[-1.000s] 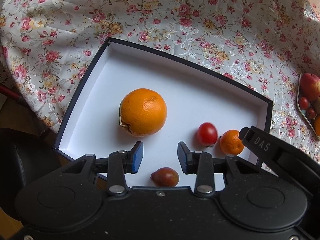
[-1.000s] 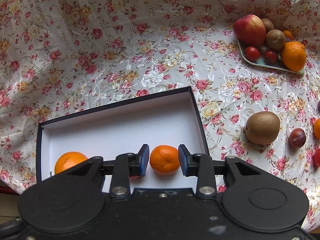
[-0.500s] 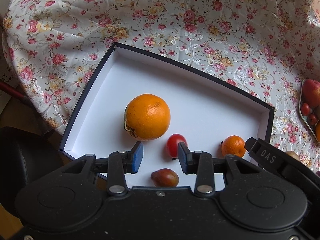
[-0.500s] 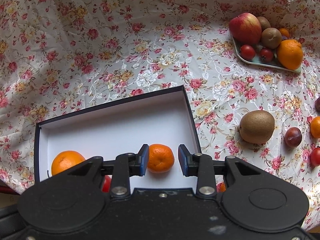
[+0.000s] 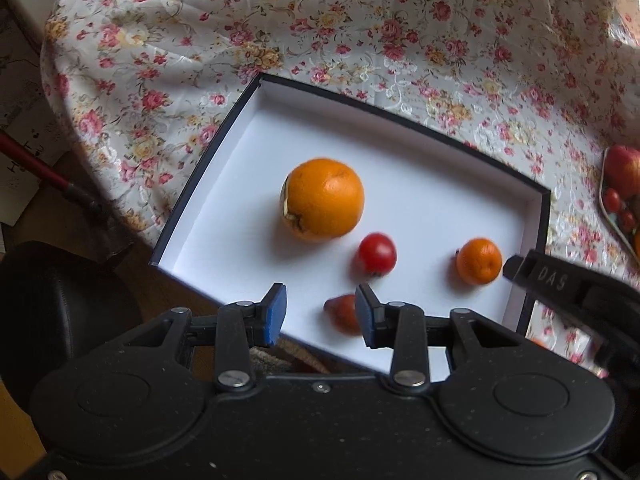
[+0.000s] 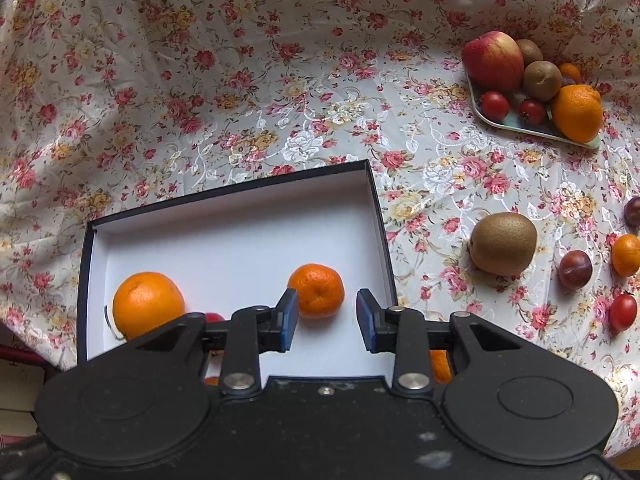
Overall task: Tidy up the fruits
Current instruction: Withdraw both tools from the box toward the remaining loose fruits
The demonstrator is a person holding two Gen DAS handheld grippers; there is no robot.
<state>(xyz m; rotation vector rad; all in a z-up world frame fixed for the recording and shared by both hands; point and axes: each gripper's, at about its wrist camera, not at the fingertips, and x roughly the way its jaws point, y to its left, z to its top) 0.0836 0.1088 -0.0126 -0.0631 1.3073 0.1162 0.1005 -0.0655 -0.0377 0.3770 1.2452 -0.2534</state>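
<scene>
Floral cloth [image 6: 240, 80] drapes the whole surface, and on it our dark-rimmed box [image 6: 376, 216] with its white floor takes the near left. Inside sit a big orange [image 5: 323, 198], a mandarin [image 6: 316, 290], a tomato [image 5: 377, 255] and a brown fruit [image 5: 343, 316]. Both the left gripper [image 5: 320, 314] and the right gripper [image 6: 326, 320] hang over the box, jaws spread, holding nothing. We judge a drop-off just finished; next we'd swing right for the loose kiwi [image 6: 503, 243] or plum [image 6: 575, 269].

We see a blurred brown fruit [image 5: 343, 315] partly hidden behind a gripper finger [image 5: 370, 316]; the picture's right edge cuts the fruit tray [image 5: 614, 224], and the right gripper body hides most of the tomato [image 6: 214, 317].
</scene>
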